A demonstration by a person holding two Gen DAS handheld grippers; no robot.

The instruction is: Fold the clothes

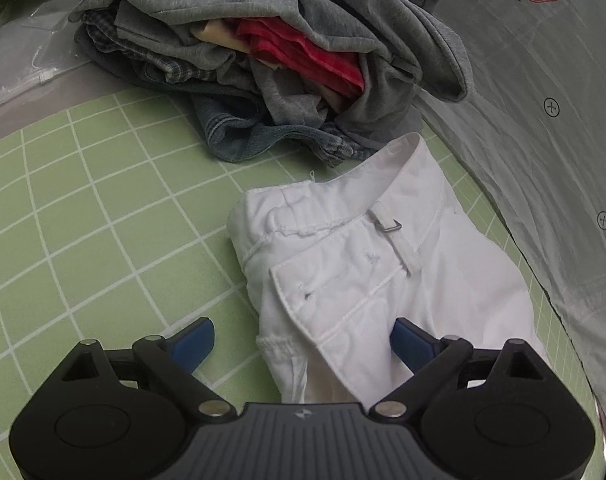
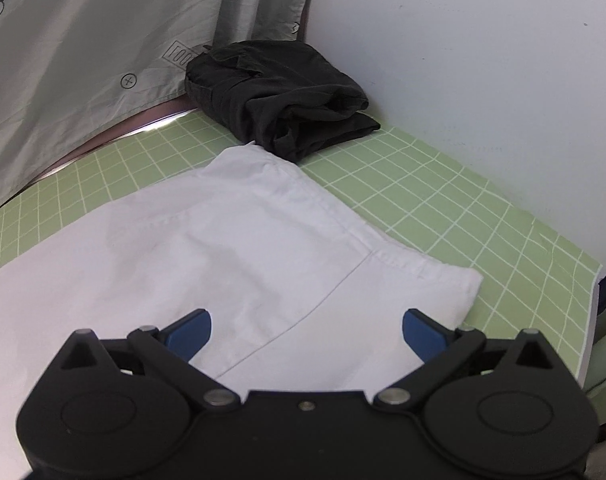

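Green gridded mat (image 1: 83, 208) carries white trousers (image 1: 343, 264) laid lengthwise, waistband toward a jumbled pile (image 1: 263, 60), hems beside a folded black garment (image 2: 279, 96), likely so each end can be taken. Left gripper (image 1: 303, 344) and right gripper (image 2: 307, 332) are spread wide, nothing grasped. The trousers' middle is seen in neither view; their fold state cannot be judged.
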